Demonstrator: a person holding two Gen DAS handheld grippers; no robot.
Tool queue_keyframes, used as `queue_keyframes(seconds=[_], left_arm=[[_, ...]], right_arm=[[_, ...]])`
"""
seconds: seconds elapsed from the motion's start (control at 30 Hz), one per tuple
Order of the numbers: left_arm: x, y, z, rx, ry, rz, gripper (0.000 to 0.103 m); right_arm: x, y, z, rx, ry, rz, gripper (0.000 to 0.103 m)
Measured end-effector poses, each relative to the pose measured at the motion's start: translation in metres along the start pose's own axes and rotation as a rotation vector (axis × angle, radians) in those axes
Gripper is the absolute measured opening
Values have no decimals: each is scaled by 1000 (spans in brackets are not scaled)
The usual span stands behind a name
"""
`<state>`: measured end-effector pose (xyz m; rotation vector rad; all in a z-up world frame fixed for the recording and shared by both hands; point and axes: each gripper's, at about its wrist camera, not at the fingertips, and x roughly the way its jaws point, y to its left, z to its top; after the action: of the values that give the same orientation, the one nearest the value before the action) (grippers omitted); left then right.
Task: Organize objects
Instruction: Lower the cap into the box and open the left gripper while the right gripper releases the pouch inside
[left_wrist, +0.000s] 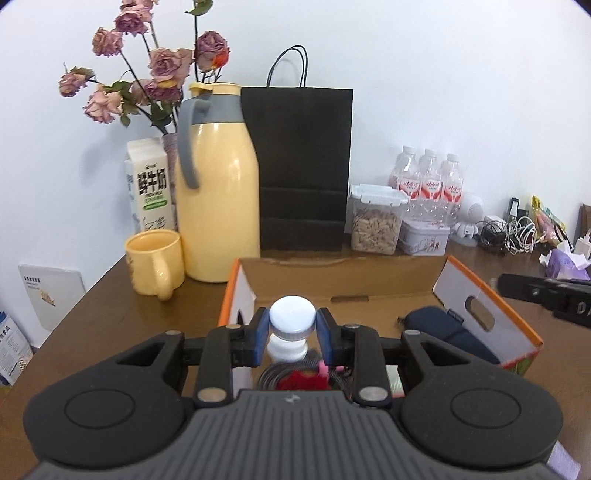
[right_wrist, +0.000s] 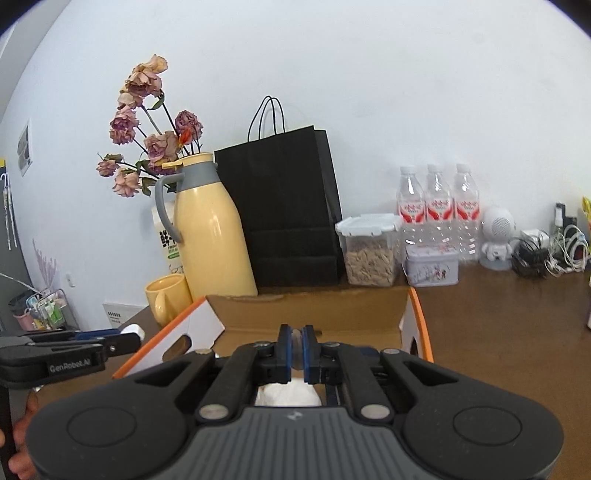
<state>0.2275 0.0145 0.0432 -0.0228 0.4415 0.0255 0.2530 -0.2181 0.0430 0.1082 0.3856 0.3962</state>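
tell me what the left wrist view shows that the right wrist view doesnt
Only the left wrist view: the left gripper shut on a small white screw-cap bottle, and a dark navy pouch inside the box. Only the right wrist view: the right gripper shut on something thin and pale that I cannot identify, with a white crumpled object below. Both: the orange-edged cardboard box, tall yellow thermos jug, black paper bag.

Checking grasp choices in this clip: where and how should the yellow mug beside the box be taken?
Grip the yellow mug across its rim wall, coming from above. It stands upright with its mouth open and its handle facing the camera; the jug crowds its right side, so a side approach looks tight there.
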Motion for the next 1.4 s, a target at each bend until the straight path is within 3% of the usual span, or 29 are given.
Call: queue_keyframes(seconds=[0.4, 0.7, 0.73, 0.8, 0.83, 0.87, 0.9, 0.93, 0.97, 1.13, 1.4], left_arm=[[58, -16, 15, -45, 35, -7, 28], [72, -14, -2, -30, 77, 2, 29], [70, -15, -3, -27, 67, 8, 32], [64, -15, -2, -30, 39, 29, 56], [60, -15, -2, -35, 16, 50, 80], [56, -15, -2, -34, -14, 67, 91], [51, -15, -1, -30, -42, 80, 94], [48, -16, 0, -29, -58, 88, 102], [45, -15, 1, -33, -70, 92, 103], [44, -13, 3, -49, -64, 111, 103], [38, -12, 5, -57, -74, 109, 103]], right_arm=[[65, -1, -15, -29, 57, -59, 5], [75, -5, -30, -41, 110, -105, 6], [73, -4, -30, -44, 106, -107, 10], [70, -3, -30, -52, 92, -122, 11], [69, -3, -30, -57, 88, -126, 17], [67, -3, -30, -57, 82, -128, 35], [65, -2, -30, -57, 76, -133, 46], [64, -2, -30, -61, 69, -142, 69], [63, -2, -29, -63, 65, -146, 85], [60, -2, -28, -57, 53, -159, 103], [55, -4, -25, -50, 40, -165, 103]])
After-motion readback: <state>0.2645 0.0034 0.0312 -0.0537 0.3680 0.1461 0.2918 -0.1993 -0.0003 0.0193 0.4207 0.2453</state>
